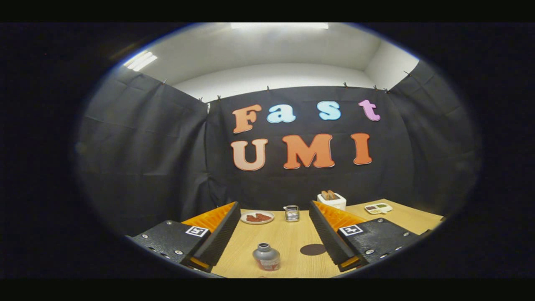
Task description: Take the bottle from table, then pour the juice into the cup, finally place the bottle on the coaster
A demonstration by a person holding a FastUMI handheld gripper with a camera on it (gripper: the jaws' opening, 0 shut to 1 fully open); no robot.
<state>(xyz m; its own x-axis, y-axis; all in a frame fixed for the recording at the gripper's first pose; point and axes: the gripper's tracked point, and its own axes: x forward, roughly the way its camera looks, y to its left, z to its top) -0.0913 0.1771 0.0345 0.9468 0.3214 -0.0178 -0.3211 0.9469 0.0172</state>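
Observation:
A small grey bottle (266, 256) with a red label stands upright on the wooden table (284, 238), between my two fingers and low, near their base. My gripper (274, 211) is open wide above the table, holding nothing. A round dark coaster (313, 249) lies flat on the table to the right of the bottle, close to the right finger (330, 230). A clear glass cup (291, 213) stands farther ahead, between the fingertips.
A white plate (257, 217) with reddish food sits left of the cup. A white toaster (332, 200) with bread stands at the back right. A small tray (378, 207) with coloured compartments lies beyond the right finger. The black cloth wall closes the back.

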